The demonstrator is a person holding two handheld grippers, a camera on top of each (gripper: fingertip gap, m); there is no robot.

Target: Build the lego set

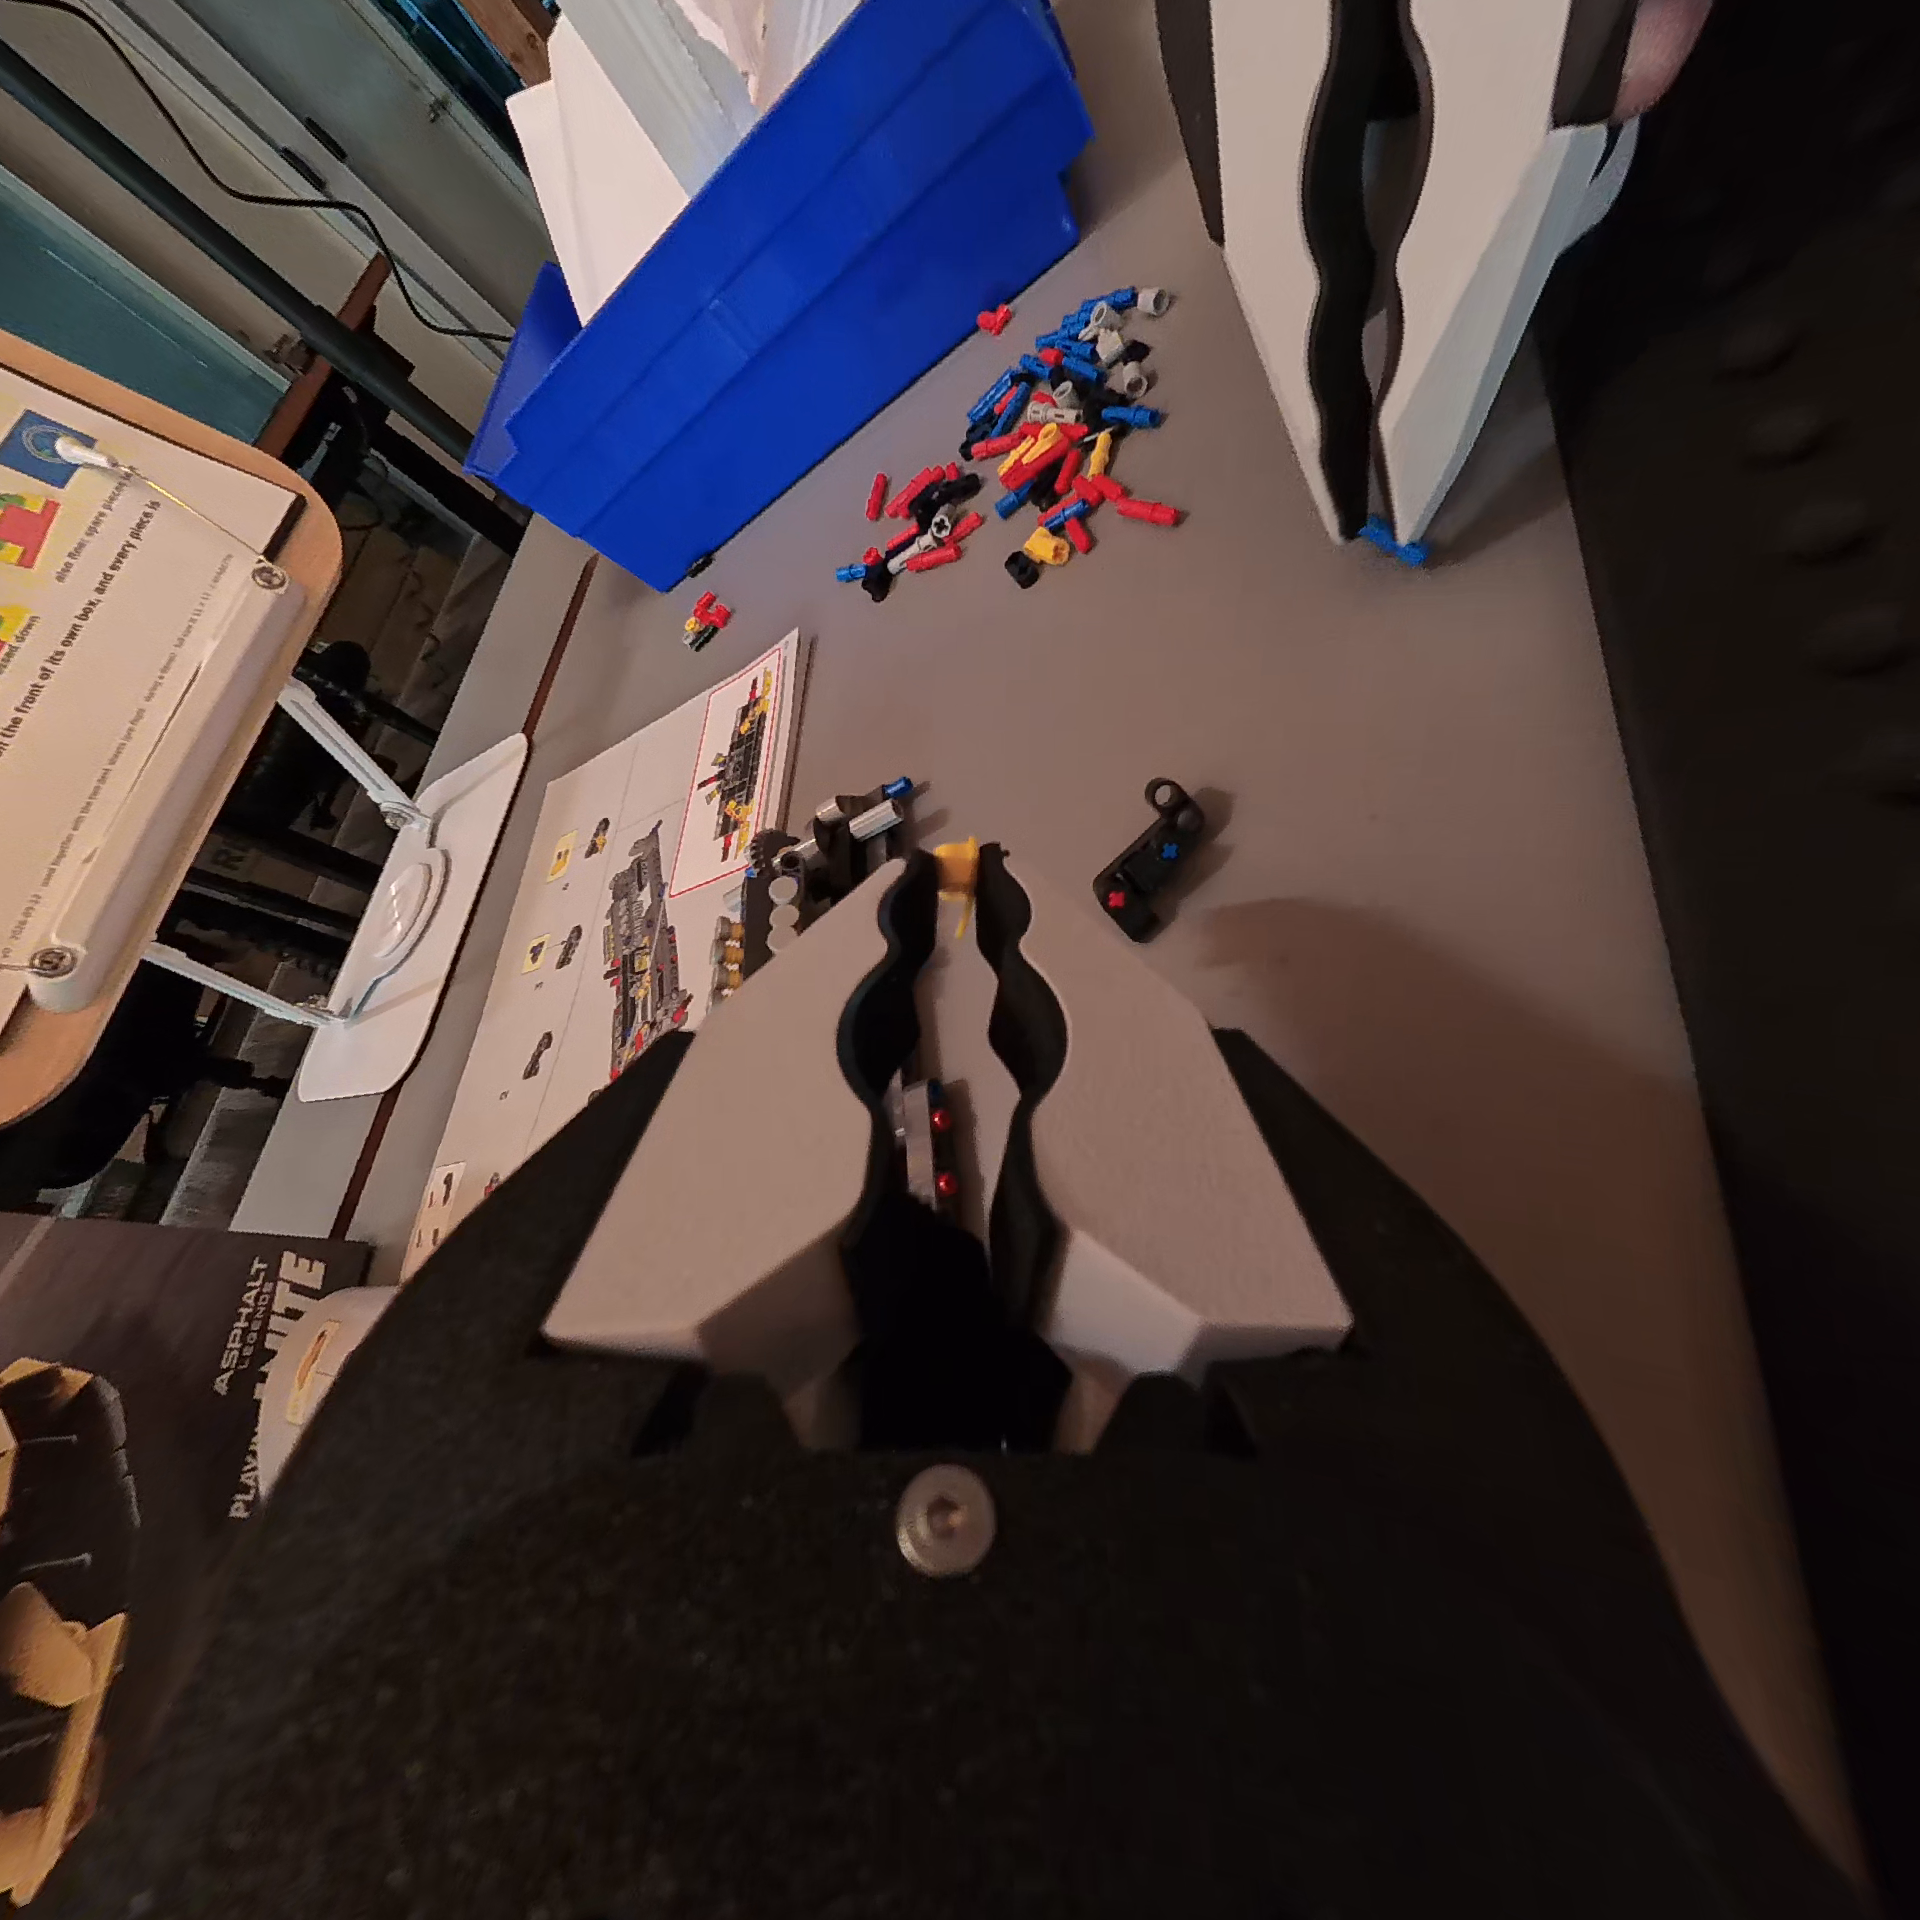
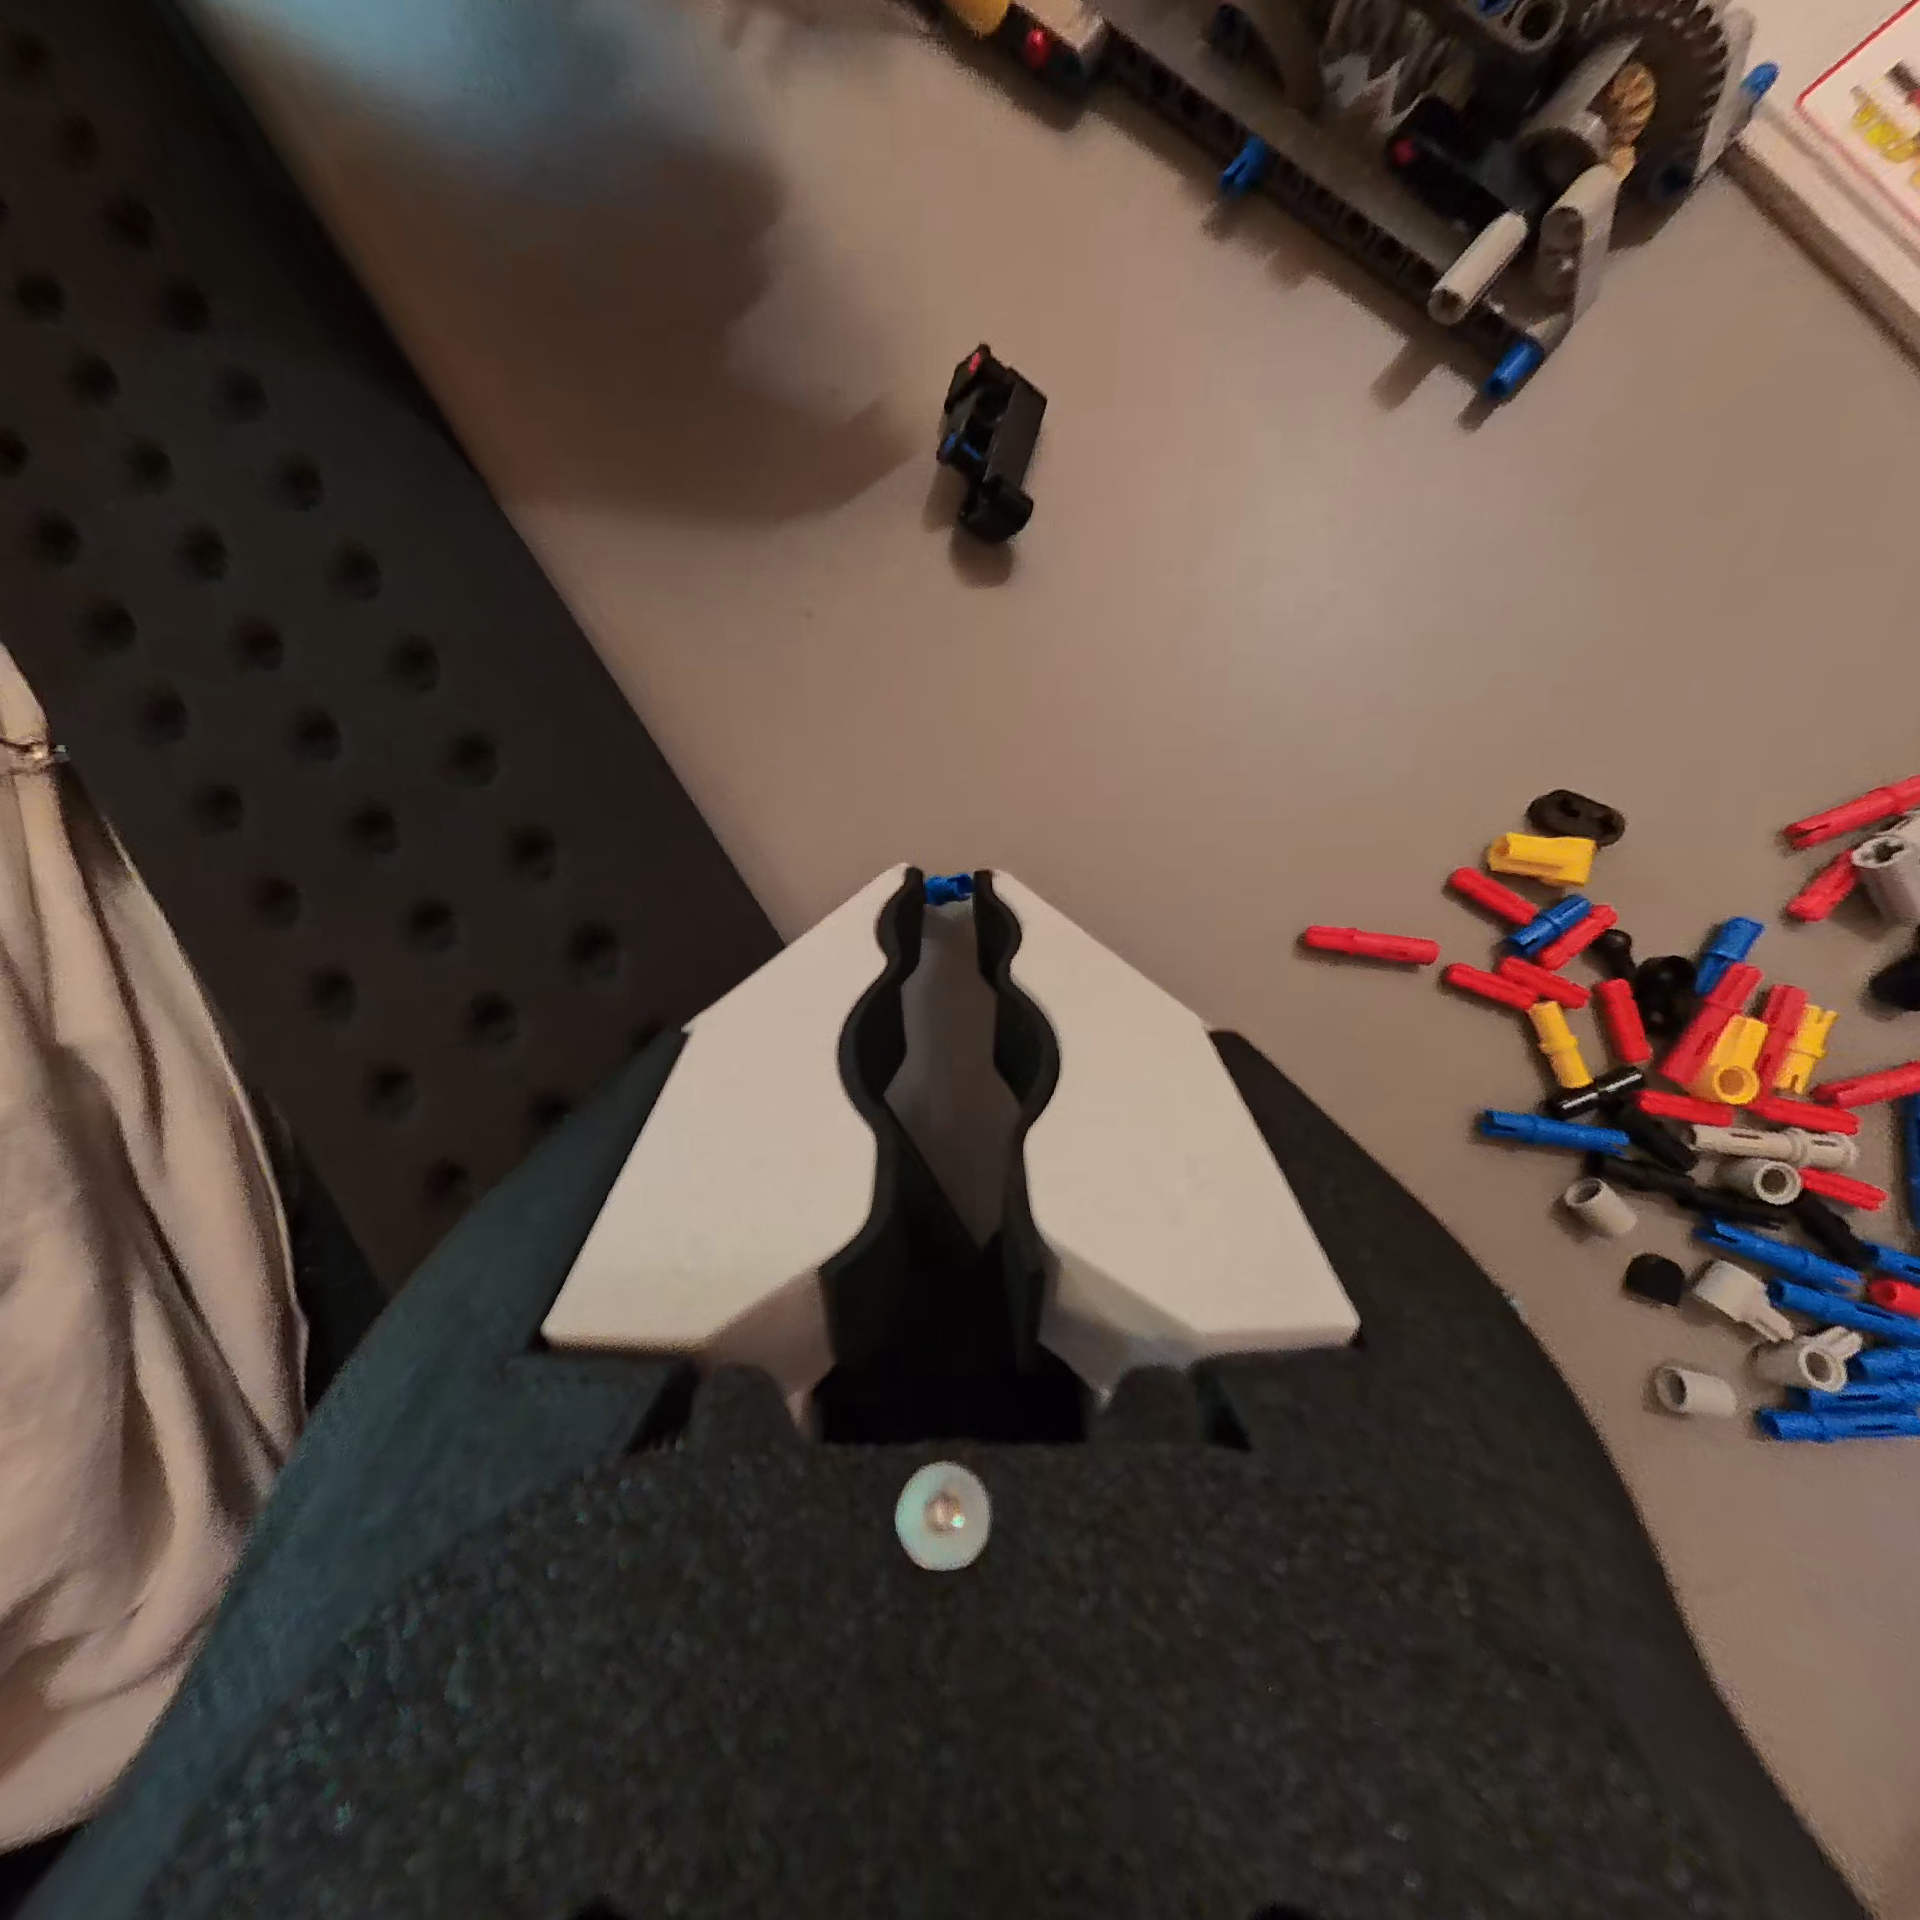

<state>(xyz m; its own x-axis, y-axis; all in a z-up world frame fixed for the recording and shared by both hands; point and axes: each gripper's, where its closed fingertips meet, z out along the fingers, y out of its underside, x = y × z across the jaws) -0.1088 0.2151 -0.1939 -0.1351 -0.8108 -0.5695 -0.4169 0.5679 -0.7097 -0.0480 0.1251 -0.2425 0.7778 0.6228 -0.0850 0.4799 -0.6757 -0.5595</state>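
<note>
Right claw (image 2: 949, 886): clamped at its very tips on a small blue pin (image 2: 948, 885), held above bare grey table (image 2: 1195, 675).
Left claw (image 1: 954, 868): closed on a yellow piece (image 1: 957, 864) at the tips, directly over the near end of the partly built model (image 1: 831, 862).
Model: a long dark beam frame with grey gears and connectors, lying flat on the table beside the open instruction booklet (image 1: 644, 914); in the right wrist view it sits at the far top edge (image 2: 1455, 156).
Loose parts: a pile of pins and connectors (image 1: 1049, 426) in red, blue, yellow, grey and black, well apart from the model, near a blue bin (image 1: 769, 332); a small black sub-assembly (image 2: 987, 442) lies alone between the two.
Handling: the pin looks light, rigid and smooth, likely to twist or pop out of a tip-only grip; probably best held across its middle collar, leaving one end free to push in.
Pose: right claw angled down, pointing toward the sub-assembly; left claw tilted steeply down onto the model.
</note>
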